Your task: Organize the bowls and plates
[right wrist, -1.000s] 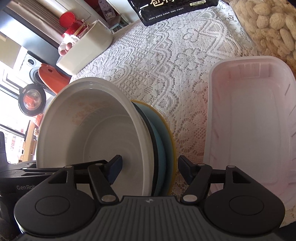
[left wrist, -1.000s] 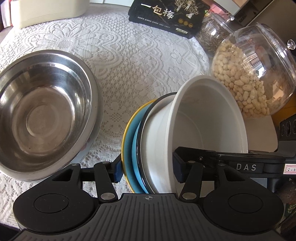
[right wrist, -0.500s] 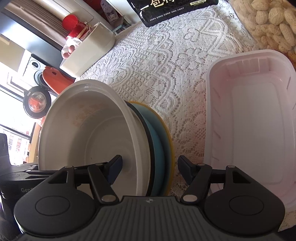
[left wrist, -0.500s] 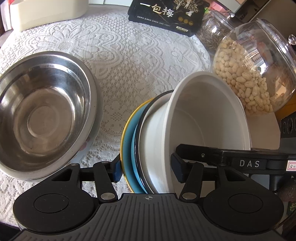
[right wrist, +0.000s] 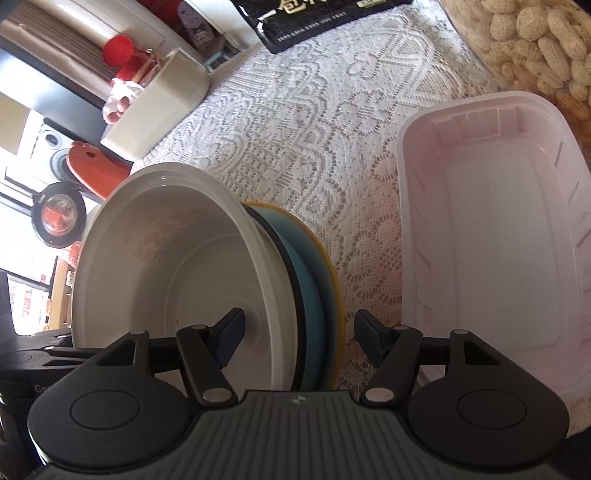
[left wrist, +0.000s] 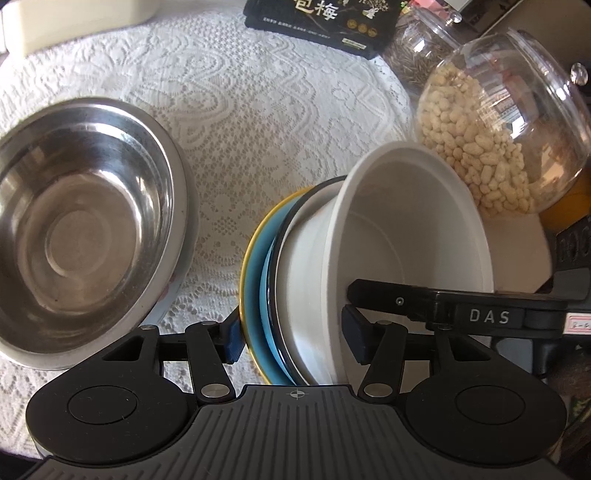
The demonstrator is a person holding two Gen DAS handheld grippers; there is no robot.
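While both tools straddle the same nested stack, I read the load as awkward rather than heavy. The white bowl (left wrist: 406, 236) sits inside a dark-rimmed dish (left wrist: 284, 266), with a blue plate (left wrist: 264, 291) and a yellow-edged plate (left wrist: 246, 273) behind it, all tipped on edge above the lace-covered surface (left wrist: 240, 110).

My left tool (left wrist: 291, 334) has its fingers on either side of the stack, the left pad touching the yellow rim and the right pad inside the bowl; it looks clenched on the stack. My right tool (right wrist: 299, 341) spans it from the other side: one finger is inside the bowl, while the other stands apart from the yellow edge with lace showing between, so I judge it released.

These pieces look glazed, stiff and breakable, and smooth enough to slide against each other. I would pinch across the whole rim bundle, low and near the thickest part, so that no single plate slips out.

A steel basin (left wrist: 85, 229) lies to the left, and a pale plastic tray (right wrist: 495, 236) to the right. Beside the peanut jar (left wrist: 495, 147), a black packet (left wrist: 325, 22) carries Chinese characters, partly cut off. "DAS" is printed on the other tool's finger in the left view.
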